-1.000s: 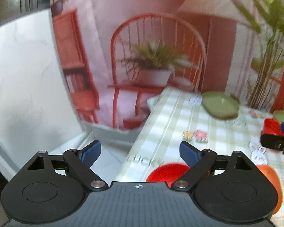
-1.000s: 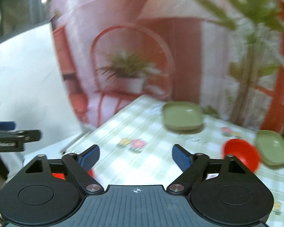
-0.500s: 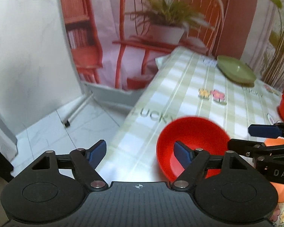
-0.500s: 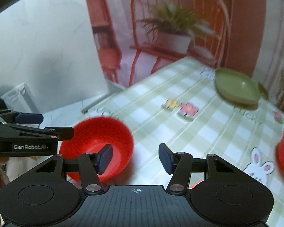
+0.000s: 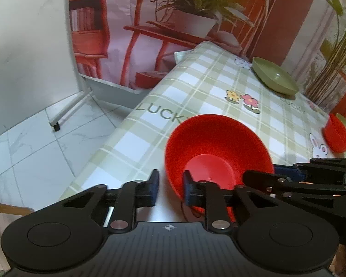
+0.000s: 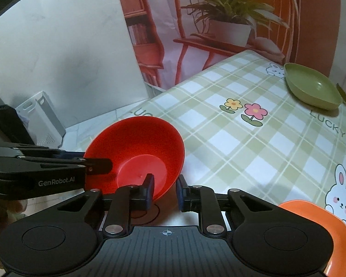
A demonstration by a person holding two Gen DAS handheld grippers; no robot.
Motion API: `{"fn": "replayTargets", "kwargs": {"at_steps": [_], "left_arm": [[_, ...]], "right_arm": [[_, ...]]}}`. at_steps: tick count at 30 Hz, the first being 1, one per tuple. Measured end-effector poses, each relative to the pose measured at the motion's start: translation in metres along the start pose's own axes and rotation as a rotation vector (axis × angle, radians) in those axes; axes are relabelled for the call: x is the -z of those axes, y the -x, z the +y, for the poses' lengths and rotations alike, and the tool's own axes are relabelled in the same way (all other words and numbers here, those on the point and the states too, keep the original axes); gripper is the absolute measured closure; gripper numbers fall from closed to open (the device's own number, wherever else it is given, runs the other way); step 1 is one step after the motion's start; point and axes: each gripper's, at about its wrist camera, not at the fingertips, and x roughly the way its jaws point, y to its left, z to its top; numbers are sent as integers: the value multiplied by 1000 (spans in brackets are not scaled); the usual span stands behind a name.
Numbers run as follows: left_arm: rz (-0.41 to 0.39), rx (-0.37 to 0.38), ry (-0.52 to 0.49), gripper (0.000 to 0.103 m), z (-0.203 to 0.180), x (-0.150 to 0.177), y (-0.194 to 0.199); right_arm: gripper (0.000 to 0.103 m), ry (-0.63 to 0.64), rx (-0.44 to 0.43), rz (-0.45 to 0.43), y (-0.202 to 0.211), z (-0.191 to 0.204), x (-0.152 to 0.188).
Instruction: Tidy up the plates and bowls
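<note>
Checked green tablecloth (image 6: 253, 143), printed "LUCKY", carries the dishes. Both sets of jaws have just been closing and stand narrow on opposite walls of the red bowl (image 5: 219, 147): left gripper (image 5: 169, 185) on its near-left wall, right gripper (image 6: 165, 190), apparently tilting it for a two-handed lift. Whether the pads truly pinch is hard to judge. "GenRobot.AI" marks one arm. Beyond sit a green plate (image 6: 311, 90), an orange plate (image 6: 316, 226) and a second red bowl (image 5: 336, 136).
</note>
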Motion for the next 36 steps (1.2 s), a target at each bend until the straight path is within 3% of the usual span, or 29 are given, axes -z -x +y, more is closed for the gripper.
{"fn": "replayTargets", "kwargs": {"at_steps": [2, 16, 27, 36], "left_arm": [[1, -7, -4, 88, -4, 0, 0], [-34, 47, -61, 88, -46, -10, 27], [-74, 107, -167, 88, -127, -17, 44], [-88, 199, -271, 88, -207, -16, 50]], "right_arm": [[89, -12, -1, -3, 2, -2, 1], [91, -183, 4, -102, 54, -42, 10], [91, -327, 62, -226, 117, -104, 31], [91, -463, 132, -353, 174, -168, 68]]}}
